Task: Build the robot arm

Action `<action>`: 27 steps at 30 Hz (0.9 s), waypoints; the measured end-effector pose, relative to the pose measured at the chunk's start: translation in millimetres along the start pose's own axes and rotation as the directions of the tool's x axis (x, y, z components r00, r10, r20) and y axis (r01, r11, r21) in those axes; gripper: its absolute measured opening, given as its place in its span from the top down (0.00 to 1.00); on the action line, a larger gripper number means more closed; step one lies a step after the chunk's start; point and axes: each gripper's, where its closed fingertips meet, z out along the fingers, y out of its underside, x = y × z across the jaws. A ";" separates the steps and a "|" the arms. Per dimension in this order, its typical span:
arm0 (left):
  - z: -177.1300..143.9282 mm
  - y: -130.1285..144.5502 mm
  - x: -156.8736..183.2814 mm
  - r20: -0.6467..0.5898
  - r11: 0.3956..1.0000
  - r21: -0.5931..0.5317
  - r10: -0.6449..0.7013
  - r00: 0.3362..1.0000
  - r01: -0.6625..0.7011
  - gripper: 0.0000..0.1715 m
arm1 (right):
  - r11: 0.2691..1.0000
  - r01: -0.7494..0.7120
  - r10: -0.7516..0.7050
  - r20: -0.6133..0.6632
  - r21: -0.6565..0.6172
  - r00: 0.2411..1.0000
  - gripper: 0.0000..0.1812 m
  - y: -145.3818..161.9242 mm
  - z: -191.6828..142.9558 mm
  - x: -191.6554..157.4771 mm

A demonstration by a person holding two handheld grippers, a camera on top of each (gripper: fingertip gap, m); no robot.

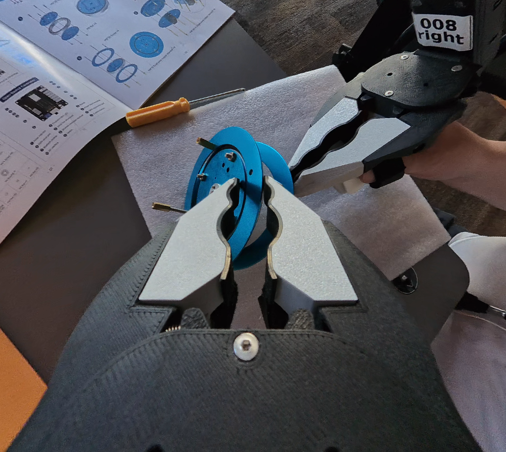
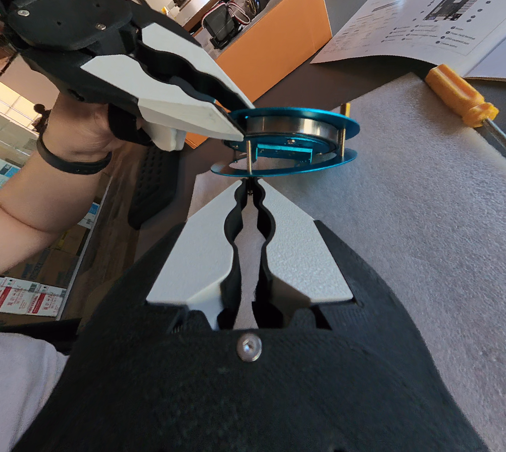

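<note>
A blue disc assembly (image 1: 219, 165) is held on edge above a grey foam sheet (image 1: 356, 219). It is a blue plate (image 2: 287, 113) over a silver ring (image 2: 287, 125), joined by thin screws to a lower blue ring (image 2: 273, 171). Brass standoffs (image 1: 202, 141) stick out of the plate's face. My left gripper (image 1: 250, 184) is shut on the plate's rim; it also shows in the right wrist view (image 2: 236, 125). My right gripper (image 2: 250, 185) is shut on a small screw end (image 2: 249, 189) below the lower ring, and in the left wrist view (image 1: 294, 177) it sits at that ring's edge.
An orange-handled screwdriver (image 1: 157, 113) lies at the foam's far edge, next to an open instruction booklet (image 1: 95, 28). An orange box (image 2: 273, 50) with parts in it stands on the dark table beyond. A person's hands hold both grippers. My left and right fingertips are right by each other. Left tips and right tips are each some 15 centimeters from the orange-handled screwdriver (image 1: 157, 113). Look for it in the right wrist view (image 2: 446, 89) too.
</note>
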 end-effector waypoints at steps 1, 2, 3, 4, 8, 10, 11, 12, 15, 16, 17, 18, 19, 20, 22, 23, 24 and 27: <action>0.4 0.2 1.1 -0.013 1.000 0.008 -0.012 1.000 0.012 0.91 | 1.000 0.007 -0.007 -0.008 -0.002 1.000 0.99 0.1 -0.2 0.9; 0.5 0.9 2.5 -0.030 1.000 0.017 -0.025 0.999 0.026 0.91 | 1.000 0.012 -0.012 -0.013 -0.007 1.000 0.99 0.5 -0.4 1.6; 0.4 2.4 4.5 -0.051 0.999 0.024 -0.037 0.998 0.039 0.91 | 1.000 0.024 -0.025 -0.021 -0.017 0.999 0.99 1.8 -0.4 2.1; -0.6 4.6 6.4 -0.068 0.999 0.029 -0.042 0.997 0.044 0.91 | 0.998 0.046 -0.047 -0.032 -0.032 0.998 0.99 4.1 -0.3 2.6; -13.1 12.7 11.9 -0.079 0.995 0.097 -0.018 0.997 0.026 0.91 | 0.984 0.161 -0.166 -0.079 -0.072 0.983 0.99 11.9 -0.6 4.6; -17.2 15.3 15.0 -0.080 0.991 0.135 0.004 0.997 0.007 0.92 | 0.976 0.201 -0.209 -0.089 -0.083 0.974 0.99 14.9 -0.8 4.7; -17.2 16.8 16.0 -0.077 0.990 0.143 0.021 0.997 -0.010 0.93 | 0.970 0.226 -0.234 -0.087 -0.086 0.968 0.99 16.1 -0.6 3.6; -16.1 18.4 15.7 -0.067 0.989 0.144 0.042 0.997 -0.032 0.93 | 0.967 0.241 -0.249 -0.094 -0.087 0.964 0.99 17.3 -0.4 3.8; -12.0 18.7 20.8 -0.074 0.985 0.150 0.101 0.992 -0.089 0.97 | 0.963 0.260 -0.266 -0.097 -0.068 0.959 0.99 17.5 -0.4 2.4; -11.1 18.4 20.7 -0.067 0.984 0.148 0.112 0.992 -0.101 0.97 | 0.963 0.262 -0.267 -0.105 -0.063 0.958 0.99 17.2 -0.7 3.0; -11.0 17.4 20.7 -0.055 0.982 0.148 0.128 0.990 -0.119 0.97 | 0.963 0.263 -0.268 -0.112 -0.053 0.957 0.99 15.9 -1.4 3.5; -11.4 16.4 20.7 -0.040 0.979 0.146 0.152 0.988 -0.145 0.97 | 0.963 0.266 -0.269 -0.117 -0.041 0.956 0.99 14.3 -2.3 3.2; -12.3 15.8 20.7 -0.024 0.975 0.139 0.178 0.984 -0.173 0.98 | 0.964 0.263 -0.265 -0.118 -0.031 0.957 1.00 12.9 -3.2 2.8; -13.5 15.5 20.3 -0.008 0.972 0.127 0.201 0.979 -0.199 0.98 | 0.968 0.250 -0.250 -0.115 -0.021 0.961 1.00 11.6 -3.7 2.0; -16.6 14.1 18.6 0.025 0.965 0.101 0.241 0.970 -0.242 0.98 | 0.978 0.211 -0.210 -0.087 0.001 0.974 0.99 8.3 -3.5 -1.2; -18.0 12.6 17.2 0.040 0.963 0.092 0.249 0.968 -0.252 0.99 | 0.982 0.190 -0.189 -0.074 0.014 0.979 0.99 6.0 -3.3 -2.5; -19.2 10.4 15.6 0.050 0.964 0.088 0.246 0.968 -0.250 0.99 | 0.985 0.173 -0.171 -0.061 0.027 0.983 0.99 3.4 -3.2 -3.9; -22.4 3.8 11.1 0.047 0.975 0.091 0.201 0.979 -0.204 0.99 | 0.989 0.130 -0.128 -0.030 0.065 0.991 0.99 -4.4 -4.0 -6.3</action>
